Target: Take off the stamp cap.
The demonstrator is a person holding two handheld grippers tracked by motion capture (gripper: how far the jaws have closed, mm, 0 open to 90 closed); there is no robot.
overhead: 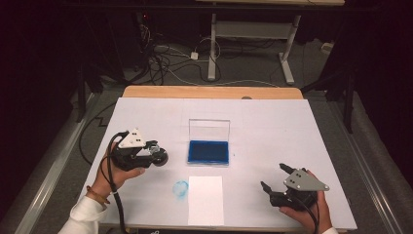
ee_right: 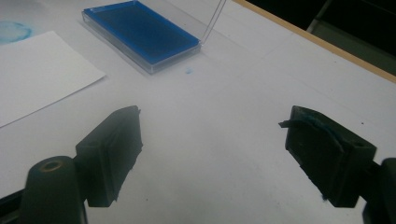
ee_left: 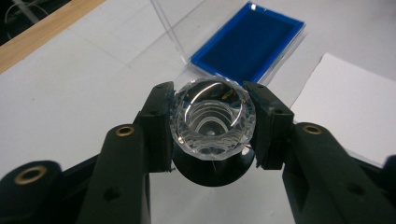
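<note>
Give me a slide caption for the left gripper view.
Left claw clamps a clear faceted stamp above the open blue ink pad.

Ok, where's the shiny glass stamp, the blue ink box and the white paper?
Glass stamp (ee_left: 212, 116), left gripper view, its faceted clear top.
Blue ink box (overhead: 208, 152), high view, the blue pad.
White paper (overhead: 206, 200), high view, the sheet's middle.

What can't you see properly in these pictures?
- Bottom face of the clear faceted round stamp: left gripper view, it faces away, and the left gripper grips its sides.
- Blue smudge: right gripper view, cut off by the left edge.
- Person's arms: high view, cut off at the bottom edge.
</note>
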